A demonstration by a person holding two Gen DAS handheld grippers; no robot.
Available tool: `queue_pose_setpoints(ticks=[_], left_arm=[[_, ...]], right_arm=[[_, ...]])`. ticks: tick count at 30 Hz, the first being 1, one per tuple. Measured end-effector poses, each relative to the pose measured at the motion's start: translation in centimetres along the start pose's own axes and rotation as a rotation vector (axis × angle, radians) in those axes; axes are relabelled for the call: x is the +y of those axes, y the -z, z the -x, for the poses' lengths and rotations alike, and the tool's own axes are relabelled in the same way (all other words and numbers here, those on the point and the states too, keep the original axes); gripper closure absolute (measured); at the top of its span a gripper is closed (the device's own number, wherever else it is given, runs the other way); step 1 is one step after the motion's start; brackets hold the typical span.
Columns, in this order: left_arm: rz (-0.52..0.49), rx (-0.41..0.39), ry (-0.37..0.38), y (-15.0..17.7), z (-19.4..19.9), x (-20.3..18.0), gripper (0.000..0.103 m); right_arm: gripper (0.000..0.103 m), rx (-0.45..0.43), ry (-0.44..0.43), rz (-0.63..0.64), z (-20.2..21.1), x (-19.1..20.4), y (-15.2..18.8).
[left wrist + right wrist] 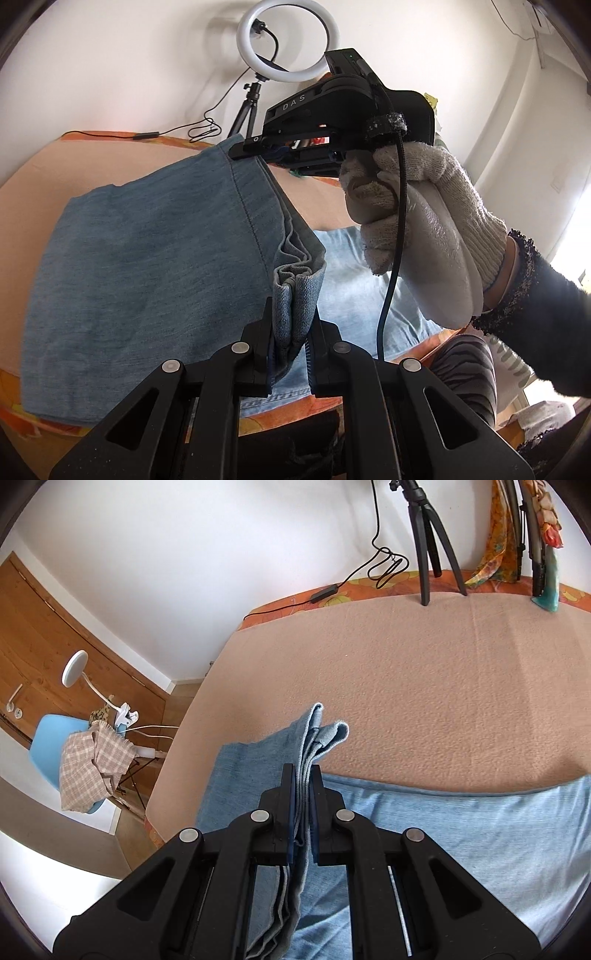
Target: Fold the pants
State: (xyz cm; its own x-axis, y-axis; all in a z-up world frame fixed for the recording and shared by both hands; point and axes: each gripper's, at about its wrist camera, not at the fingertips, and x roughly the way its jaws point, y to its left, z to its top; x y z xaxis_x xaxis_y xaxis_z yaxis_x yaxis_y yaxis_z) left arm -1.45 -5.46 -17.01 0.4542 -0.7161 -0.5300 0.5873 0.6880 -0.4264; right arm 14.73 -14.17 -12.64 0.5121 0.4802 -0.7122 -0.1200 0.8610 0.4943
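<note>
Blue denim pants (140,236) are lifted off the peach-covered table (48,188), and a paler part (354,280) still lies flat on it. My left gripper (291,325) is shut on a bunched hem of the pants. My right gripper (264,149), held by a white-gloved hand (417,206), pinches the far corner of the same lifted edge. In the right wrist view the right gripper (303,775) is shut on several stacked layers of the pants (317,734), and the rest of the denim (461,834) spreads over the table (406,672).
A ring light (288,40) on a black tripod (428,535) stands at the table's far edge with a loose cable (384,565). Colourful cloth (502,542) hangs at the far right. A blue chair (48,753) with a checked cloth and a clip lamp (74,672) stands beyond the left edge.
</note>
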Motion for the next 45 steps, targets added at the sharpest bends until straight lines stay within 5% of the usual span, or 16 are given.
queue_pose_setpoints(ticks=[45], left_arm=[[-0.306, 0.198, 0.43, -2.6, -17.6, -20.9, 0.092]], right_arm=[[0.096, -0.172, 0.249, -0.206, 22.7, -23.6, 4.1]])
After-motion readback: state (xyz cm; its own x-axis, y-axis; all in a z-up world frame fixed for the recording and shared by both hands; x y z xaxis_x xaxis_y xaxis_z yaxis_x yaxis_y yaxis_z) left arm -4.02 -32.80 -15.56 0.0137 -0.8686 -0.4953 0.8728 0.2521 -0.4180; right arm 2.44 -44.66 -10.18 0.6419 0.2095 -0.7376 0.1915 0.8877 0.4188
